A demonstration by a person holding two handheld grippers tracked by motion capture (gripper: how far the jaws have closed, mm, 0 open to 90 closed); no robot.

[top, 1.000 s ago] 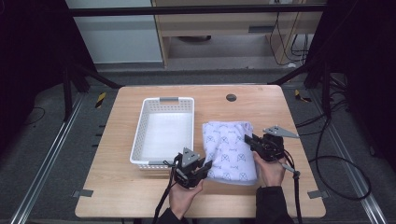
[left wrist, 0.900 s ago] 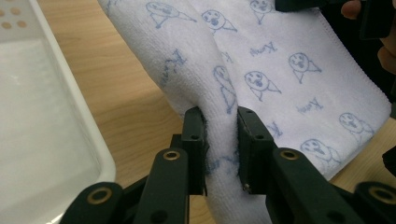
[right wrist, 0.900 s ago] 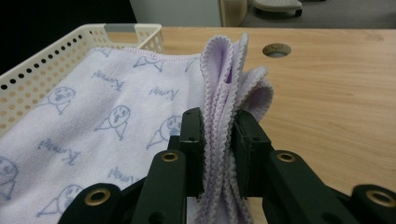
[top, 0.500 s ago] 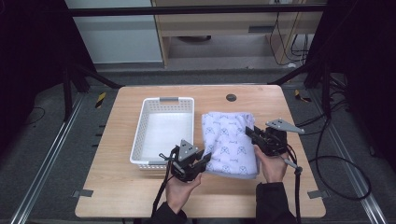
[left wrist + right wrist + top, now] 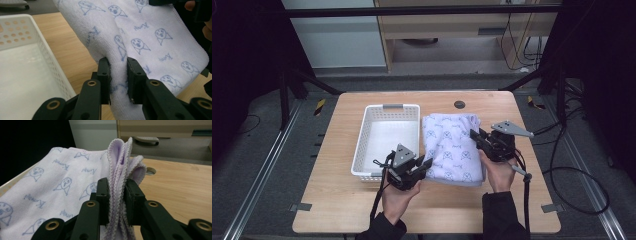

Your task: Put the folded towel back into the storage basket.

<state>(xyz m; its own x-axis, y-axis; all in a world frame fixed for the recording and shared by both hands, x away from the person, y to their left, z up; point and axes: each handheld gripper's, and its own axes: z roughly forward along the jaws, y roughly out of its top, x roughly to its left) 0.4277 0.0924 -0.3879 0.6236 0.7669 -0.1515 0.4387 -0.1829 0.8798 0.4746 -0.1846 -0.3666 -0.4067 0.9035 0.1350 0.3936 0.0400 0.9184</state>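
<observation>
Folded towel (image 5: 454,149) lying on the table (image 5: 522,210) at centre-right of the high view, just beside the white basket (image 5: 362,152) at centre-left. Pale lilac cloth, printed with small blue faces and script.

Left tongs (image 5: 426,165) clamped on the towel's near-left edge: in the left gripper view (image 5: 117,80), a thick fold of cloth pinched between the two black jaws, basket wall at the left of that frame. Right tongs (image 5: 475,135) clamped on the towel's right edge, toward the middle right of the high view; in the right gripper view (image 5: 117,195), several stacked hemmed layers squeezed between the jaws and standing up above them (at least four scalloped edges countable there). Round hole (image 5: 459,104) in the table at upper centre, well apart from the work.

Step in hand, judging from the double grip: lifting the folded towel, likely for transfer into the basket, which looks empty.

Next move calls for: raising both sides together so the folds stay stacked, carrying left over the basket's rim, lowering flat inside, then opening both tongs. Risk: uneven lift letting the layers slide apart.
</observation>
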